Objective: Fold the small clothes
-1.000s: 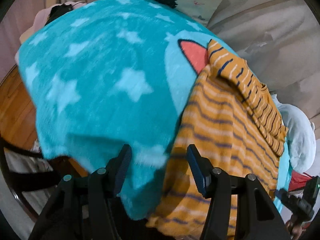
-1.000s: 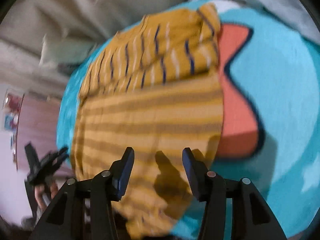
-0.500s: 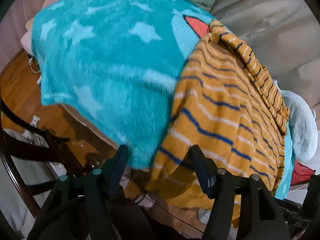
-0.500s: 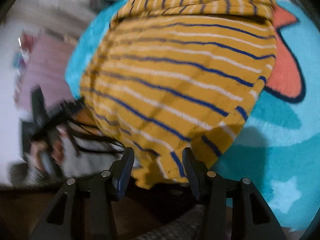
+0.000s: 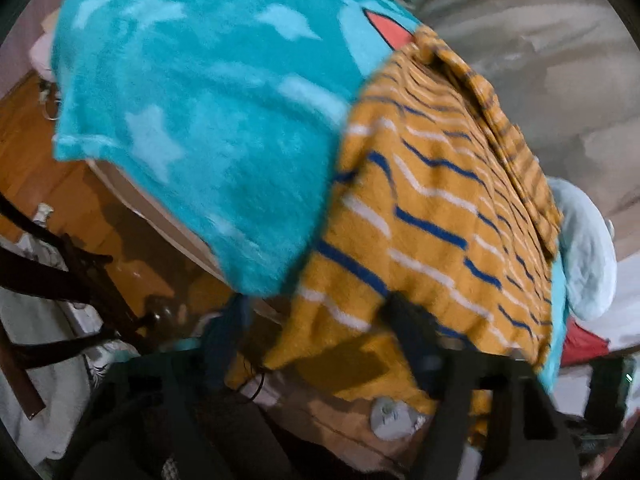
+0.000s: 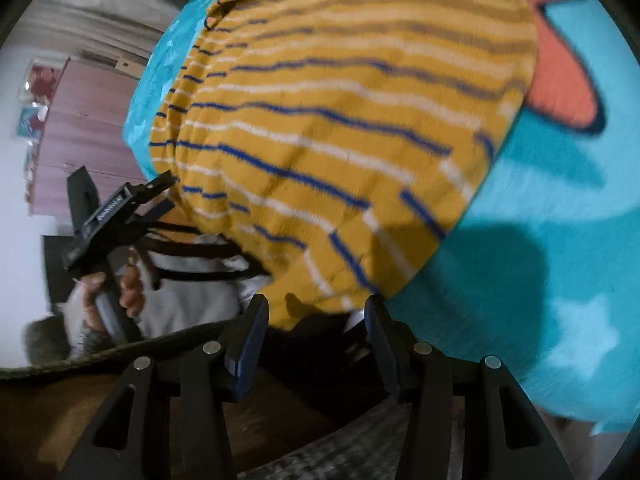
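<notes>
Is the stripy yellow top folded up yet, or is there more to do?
Partly. The far end of the stripy yellow top already looks folded over on the blue star blanket. Its near hem hangs off the edge. The right gripper and left gripper are both open at that hem, holding nothing. Grabbing and folding it remains.

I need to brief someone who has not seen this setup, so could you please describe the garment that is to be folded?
Find the fluffy turquoise blanket with pale stars and an orange shape, spread over the bed. On it lies a mustard-yellow knit garment, its lower edge hanging over the near side. Thin blue and white stripes set it apart; nothing else here is yellow or striped.
</notes>
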